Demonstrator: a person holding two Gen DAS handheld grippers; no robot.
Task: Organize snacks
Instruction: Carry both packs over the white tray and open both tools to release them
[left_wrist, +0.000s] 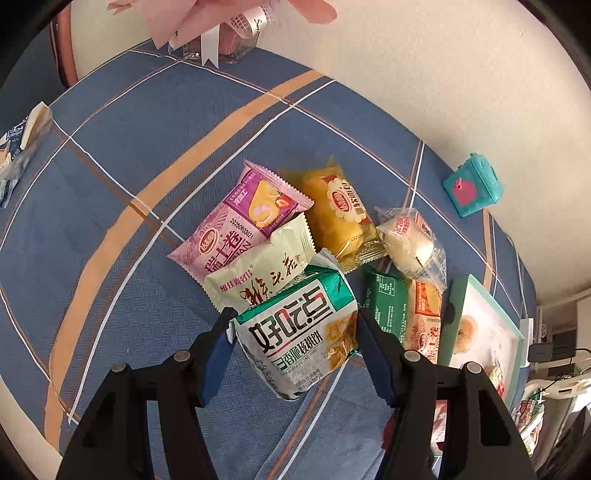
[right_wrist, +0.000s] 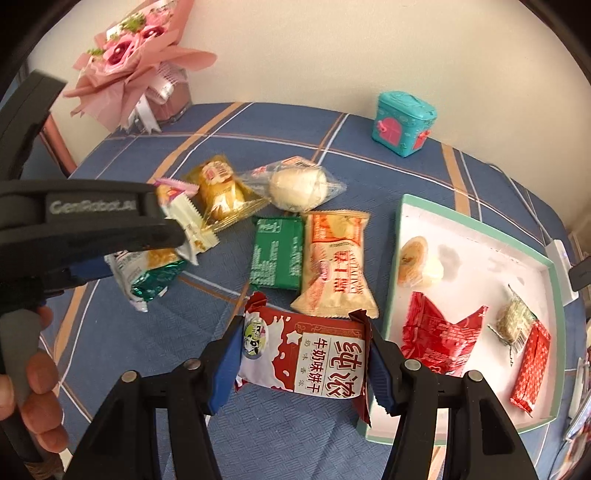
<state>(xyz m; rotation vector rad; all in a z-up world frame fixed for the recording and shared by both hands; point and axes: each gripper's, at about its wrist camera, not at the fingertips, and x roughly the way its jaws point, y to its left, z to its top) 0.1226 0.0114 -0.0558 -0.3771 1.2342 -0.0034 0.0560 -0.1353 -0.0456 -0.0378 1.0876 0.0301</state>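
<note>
My left gripper (left_wrist: 295, 332) is shut on a green-and-white walnut biscuit pack (left_wrist: 299, 332), held above the blue cloth; it also shows in the right wrist view (right_wrist: 147, 273). My right gripper (right_wrist: 299, 350) is shut on a red-and-white milk biscuit pack (right_wrist: 306, 358), just left of the white tray (right_wrist: 476, 240). The tray holds red packs (right_wrist: 436, 332) and small snacks. On the cloth lie a purple pack (left_wrist: 240, 221), a pale green pack (left_wrist: 258, 269), a yellow cake pack (left_wrist: 340, 214), a clear-wrapped bun (right_wrist: 299, 184), a green pack (right_wrist: 277, 254) and an orange pack (right_wrist: 336, 262).
A teal toy box (right_wrist: 404, 122) stands at the back right near the wall. A pink bouquet (right_wrist: 136, 62) stands at the back left. A blue-white packet (left_wrist: 18, 147) lies at the table's far left edge. The tray's near rim (right_wrist: 373, 435) is close to my right gripper.
</note>
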